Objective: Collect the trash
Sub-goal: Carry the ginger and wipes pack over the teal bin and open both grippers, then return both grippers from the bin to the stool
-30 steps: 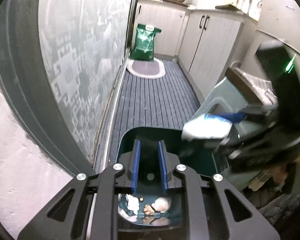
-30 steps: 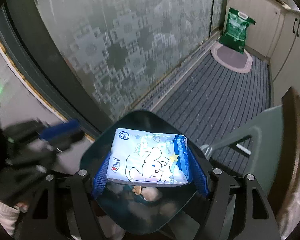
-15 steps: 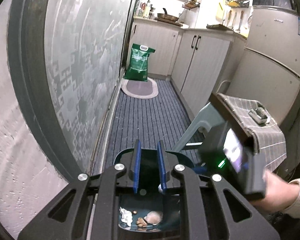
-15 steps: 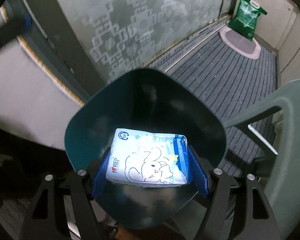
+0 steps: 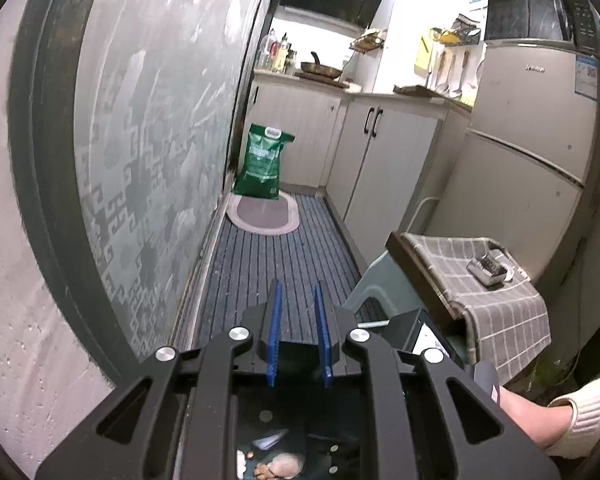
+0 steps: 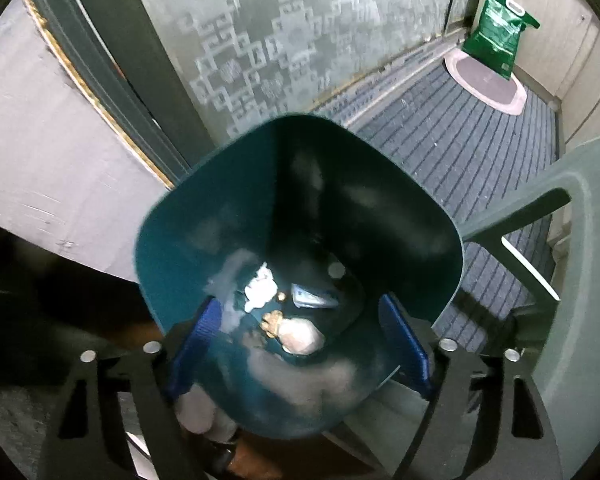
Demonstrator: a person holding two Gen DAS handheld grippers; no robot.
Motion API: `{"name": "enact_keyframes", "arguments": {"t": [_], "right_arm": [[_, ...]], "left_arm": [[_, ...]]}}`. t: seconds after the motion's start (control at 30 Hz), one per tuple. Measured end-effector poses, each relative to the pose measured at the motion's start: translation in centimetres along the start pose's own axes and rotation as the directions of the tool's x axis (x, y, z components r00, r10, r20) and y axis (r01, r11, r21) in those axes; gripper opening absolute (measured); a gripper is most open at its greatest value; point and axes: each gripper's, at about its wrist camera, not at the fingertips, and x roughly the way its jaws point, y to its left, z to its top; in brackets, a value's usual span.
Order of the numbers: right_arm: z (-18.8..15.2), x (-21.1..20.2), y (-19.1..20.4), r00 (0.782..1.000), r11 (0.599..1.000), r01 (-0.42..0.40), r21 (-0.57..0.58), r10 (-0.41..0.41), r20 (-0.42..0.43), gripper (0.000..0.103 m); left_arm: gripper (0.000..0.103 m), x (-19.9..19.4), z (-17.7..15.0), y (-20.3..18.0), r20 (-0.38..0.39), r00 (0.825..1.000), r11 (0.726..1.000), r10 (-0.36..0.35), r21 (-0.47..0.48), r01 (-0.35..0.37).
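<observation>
Right wrist: right tool (image 6: 300, 336) just opened, empty, over trash bin (image 6: 172, 216).

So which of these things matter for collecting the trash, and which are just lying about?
Part of the job:
- dark teal plastic bin
- rubbish inside it, including a white crumpled tissue
- right gripper, open above the bin

Just lying about:
- green sack
- oval mat
- checked cloth
- fridge

Left wrist view faces down the kitchen; right looks into the bin (image 6: 204, 216); both show the green bag (image 5: 262, 160).
</observation>
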Motion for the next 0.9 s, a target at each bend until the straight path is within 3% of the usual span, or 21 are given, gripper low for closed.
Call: {"name": "enact_keyframes", "arguments": {"t": [0.23,0.37,0.53,0.9], "right_arm": [[0.7,-4.5,0.3,0.993,0.999,-0.028,-0.02,0.03,0.116,0.06],[0.9,-7.3,-0.5,0.983,0.999,-0.034,-0.014,0.036,0.179,0.058],[0.8,-10.8,-2.0,0.966,1.0,-0.015,-0.003,0.015,0.259,0.05],[-1.6,-17.1,-9.1,0.923,0.992,0.057,0.116,-0.096,0.372,0.049]], "left_arm": [[0.026,-0.4,1.1,-1.8,0.057,0.998,0.999,-0.032,0.013,0.032],[0.027,0.0,1.4,-2.9,0.07,0.997,0.999,-0.045,0.022,0.044],[0.03,0.4,1.9,-3.9,0.087,0.995,0.998,-0.053,0.017,0.052],[0.04,3.0,2.4,-7.9,0.071,0.991,0.994,-0.109,0.029,0.107]]}}
